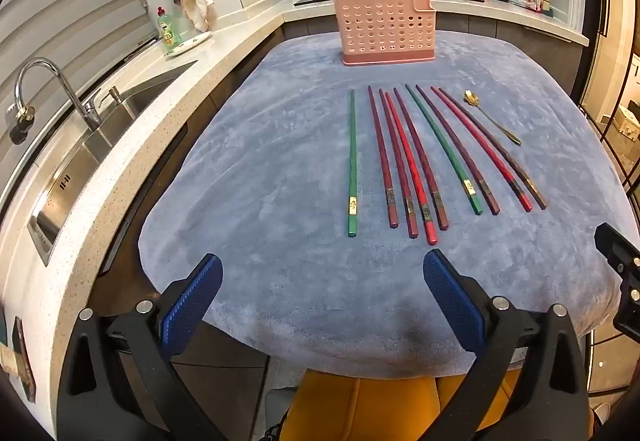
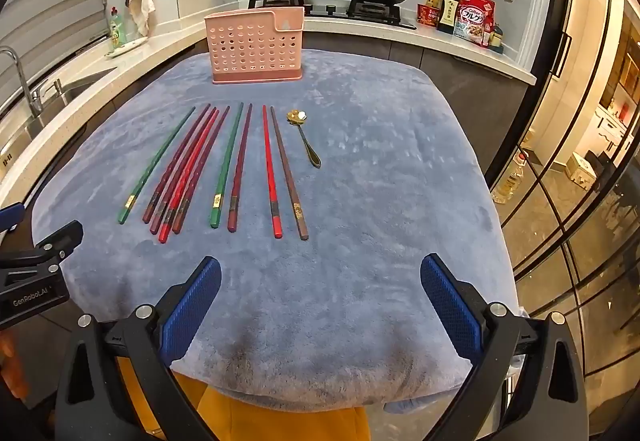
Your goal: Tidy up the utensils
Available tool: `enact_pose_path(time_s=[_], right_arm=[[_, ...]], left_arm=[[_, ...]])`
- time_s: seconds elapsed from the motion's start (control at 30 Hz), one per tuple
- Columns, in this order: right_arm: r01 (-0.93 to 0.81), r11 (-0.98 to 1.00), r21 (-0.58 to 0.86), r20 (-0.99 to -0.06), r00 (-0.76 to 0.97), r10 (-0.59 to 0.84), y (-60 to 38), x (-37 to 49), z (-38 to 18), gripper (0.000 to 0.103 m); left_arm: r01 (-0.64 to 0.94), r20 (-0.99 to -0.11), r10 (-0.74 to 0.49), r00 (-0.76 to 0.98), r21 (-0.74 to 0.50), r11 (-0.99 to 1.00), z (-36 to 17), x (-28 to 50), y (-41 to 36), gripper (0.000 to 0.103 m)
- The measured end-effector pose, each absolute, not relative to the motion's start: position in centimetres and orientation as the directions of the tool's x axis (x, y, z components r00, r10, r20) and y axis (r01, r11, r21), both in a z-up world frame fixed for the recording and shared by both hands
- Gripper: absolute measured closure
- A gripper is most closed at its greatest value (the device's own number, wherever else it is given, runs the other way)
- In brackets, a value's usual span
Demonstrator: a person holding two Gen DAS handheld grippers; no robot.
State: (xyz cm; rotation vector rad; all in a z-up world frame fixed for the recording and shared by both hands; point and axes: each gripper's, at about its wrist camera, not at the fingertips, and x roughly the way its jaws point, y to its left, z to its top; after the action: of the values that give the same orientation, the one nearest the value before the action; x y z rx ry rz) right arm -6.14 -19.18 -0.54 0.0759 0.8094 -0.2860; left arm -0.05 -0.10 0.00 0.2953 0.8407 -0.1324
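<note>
Nine chopsticks (image 1: 404, 161) lie side by side on the table (image 1: 260, 201), fat ends toward you, tips fanning out toward twelve o'clock. That layout suits you: every thick end faces your tools, so each stick can be pinched without turning it. The lone green chopstick (image 1: 352, 161) sits apart at the nine o'clock edge of the row, the easiest first pick by my reading, with nothing touching it. The four reddish ones just beside it crowd together, so they may need more care.

At the three o'clock end lies the small gold spoon (image 2: 304, 139), bowl away from you, handle pointing back, near the brown chopstick (image 2: 289, 173) but not touching it.

Beyond the tips, at twelve o'clock, stands the pink holder (image 1: 384, 27), upright, perforated, open at the top and apparently empty, which is presumably where all this goes.

The soft blue cloth over the table probably keeps the sticks from rolling, though it may make them sink in a little.

Your left hand-held gripper (image 1: 322, 269) hovers at six o'clock with its blue pads spread wide, holding nothing. Your right hand-held gripper (image 2: 320, 269) likewise, jaws apart and empty. Nothing has gone into the holder yet.
</note>
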Motion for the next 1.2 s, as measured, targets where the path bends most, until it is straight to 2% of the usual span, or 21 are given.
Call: enact_pose_path(time_s=[1.2], right_arm=[[0.267,0.962,-0.052,-0.724,0.654,-0.221,-18.76,-5.73,-0.18,0.007]], left_arm=[[0.232,-0.748,-0.004,0.664,0.201,0.952,0.11,-0.04,-0.27,0.007]])
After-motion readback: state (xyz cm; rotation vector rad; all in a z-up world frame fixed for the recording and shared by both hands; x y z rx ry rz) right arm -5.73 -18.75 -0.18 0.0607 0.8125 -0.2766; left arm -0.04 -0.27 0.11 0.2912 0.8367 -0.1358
